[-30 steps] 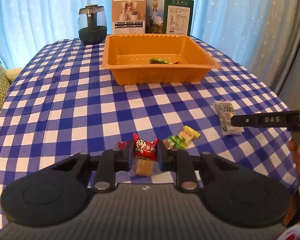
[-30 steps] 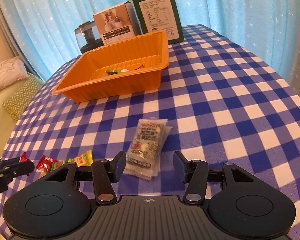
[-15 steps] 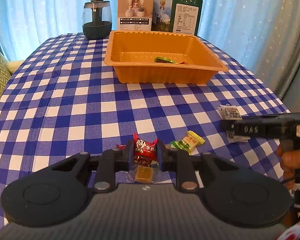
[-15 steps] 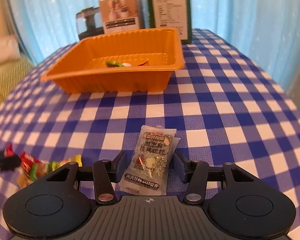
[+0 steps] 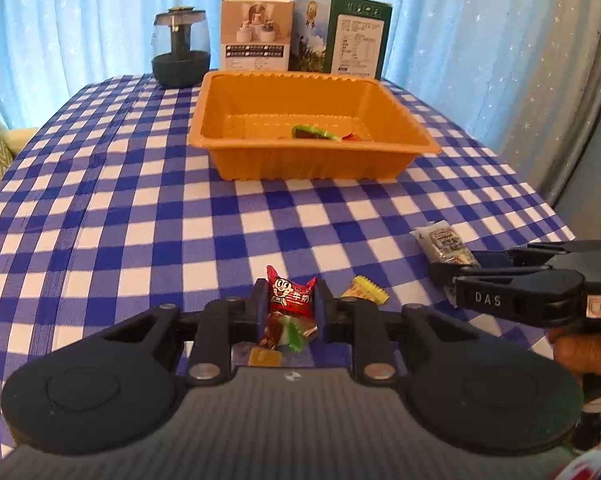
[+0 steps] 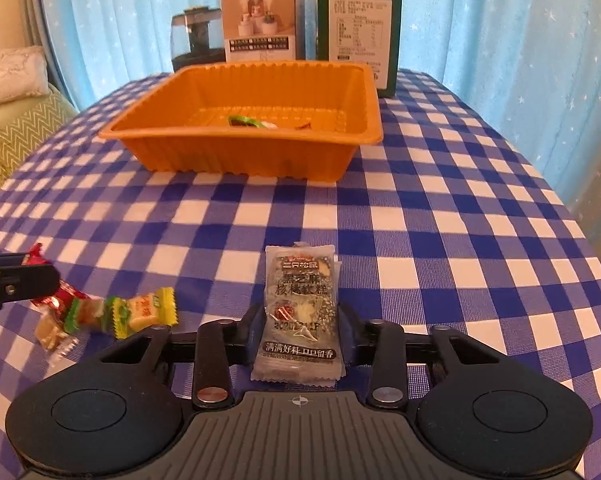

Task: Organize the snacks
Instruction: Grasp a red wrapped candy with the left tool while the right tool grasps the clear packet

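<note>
My left gripper point(image 5: 290, 300) is shut on a red candy packet point(image 5: 290, 295) and holds it just above the blue-checked tablecloth. My right gripper point(image 6: 300, 320) is shut on a clear grey-and-black snack packet point(image 6: 300, 308), which also shows in the left wrist view point(image 5: 446, 245). The orange tray point(image 5: 312, 164) stands at the far middle of the table with a green and a red wrapper point(image 5: 312, 132) inside; it also shows in the right wrist view point(image 6: 240, 152). A yellow candy point(image 6: 144, 312), a green-and-brown candy point(image 6: 80, 314) and a tan candy point(image 6: 48, 332) lie on the cloth below my left gripper.
Behind the tray stand a dark glass jar point(image 5: 180, 54), a white box point(image 5: 256, 34) and a green box point(image 5: 344, 36). Blue curtains hang behind. A sofa with a zigzag cushion point(image 6: 16, 132) is at the left. The table edge falls off at the right.
My right gripper has closed on the grey snack packet and squared up to the tray. My left gripper has lifted the red candy a little off the cloth.
</note>
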`<state>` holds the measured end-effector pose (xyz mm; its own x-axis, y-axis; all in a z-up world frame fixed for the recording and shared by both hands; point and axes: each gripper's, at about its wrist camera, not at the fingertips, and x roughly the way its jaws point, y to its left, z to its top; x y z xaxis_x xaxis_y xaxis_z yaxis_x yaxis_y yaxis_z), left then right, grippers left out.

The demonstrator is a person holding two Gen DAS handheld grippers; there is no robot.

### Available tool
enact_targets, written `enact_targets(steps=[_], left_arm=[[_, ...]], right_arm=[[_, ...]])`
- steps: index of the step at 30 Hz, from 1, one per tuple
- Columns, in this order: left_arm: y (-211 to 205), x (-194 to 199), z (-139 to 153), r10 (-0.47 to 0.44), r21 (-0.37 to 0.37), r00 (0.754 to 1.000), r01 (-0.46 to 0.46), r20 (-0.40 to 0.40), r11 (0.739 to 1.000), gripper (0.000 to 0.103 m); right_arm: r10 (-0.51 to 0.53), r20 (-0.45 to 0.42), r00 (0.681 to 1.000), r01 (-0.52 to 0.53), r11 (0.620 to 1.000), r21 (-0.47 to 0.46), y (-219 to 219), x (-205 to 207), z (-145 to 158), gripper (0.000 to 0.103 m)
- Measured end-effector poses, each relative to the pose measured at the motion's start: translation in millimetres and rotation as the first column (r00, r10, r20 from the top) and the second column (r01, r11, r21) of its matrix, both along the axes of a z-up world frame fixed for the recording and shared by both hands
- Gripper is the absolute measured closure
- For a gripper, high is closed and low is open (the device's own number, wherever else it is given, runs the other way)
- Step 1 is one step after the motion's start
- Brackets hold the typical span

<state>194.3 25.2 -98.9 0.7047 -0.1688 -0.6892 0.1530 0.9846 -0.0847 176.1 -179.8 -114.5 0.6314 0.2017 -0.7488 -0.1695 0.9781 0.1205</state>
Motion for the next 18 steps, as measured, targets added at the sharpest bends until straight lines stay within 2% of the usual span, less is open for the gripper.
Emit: enact_targets(steps=[10,18], left_arm=[[-11,16,30,-0.031,0.022,0.997,0.029,0.068,0.999,0.082],[-18,44,59,-0.05,0.042,0.989,0.044,0.136,0.998,0.082]], right_arm=[[0.031,0.079,0.996,-0.035,0.998,0.047,1,3,39,0.064],[0.024,0.134,0.991,-0.038,0.994,0.1,-3,21,68,0.064]])
